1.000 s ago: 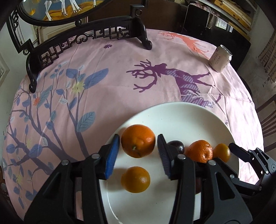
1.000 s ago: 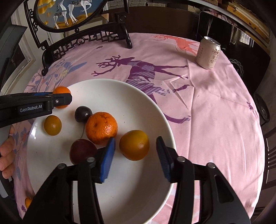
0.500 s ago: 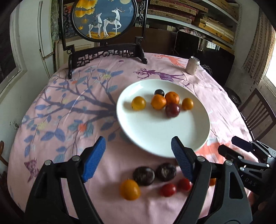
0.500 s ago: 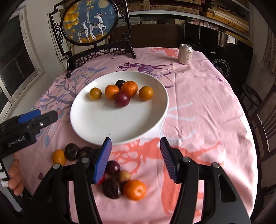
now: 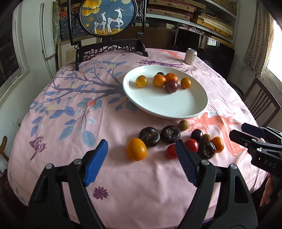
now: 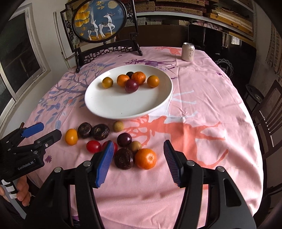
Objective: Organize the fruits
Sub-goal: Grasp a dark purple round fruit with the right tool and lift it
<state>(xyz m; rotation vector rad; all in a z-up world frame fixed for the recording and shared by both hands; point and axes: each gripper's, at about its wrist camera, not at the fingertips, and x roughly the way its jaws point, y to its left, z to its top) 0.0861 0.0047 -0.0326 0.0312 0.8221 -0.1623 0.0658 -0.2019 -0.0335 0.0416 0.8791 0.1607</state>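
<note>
1. Fruits: six on the white plate [image 6: 109, 107]; loose pile [image 6: 123, 146] on the pink-clothed desk [image 6: 202, 105], just before the plate.
2. Can [image 6: 188, 52] and deer screen [image 6: 98, 22] at the far edge.
3. Left claw [image 5: 141, 162] wide open, empty, over an orange fruit [image 5: 136, 149].
4. Right claw [image 6: 137, 160] open, empty, above a mandarin [image 6: 145, 158].

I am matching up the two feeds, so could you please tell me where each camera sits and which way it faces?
Left wrist: on the left gripper, looking down and forward over loose fruit to the white plate; own open blue-padded fingers, plus the right gripper at right.
Right wrist: on the right gripper, same heading; own open fingers ahead of a mandarin, the left gripper and a hand at left.
Shared: plate, drink can, deer screen.
</note>
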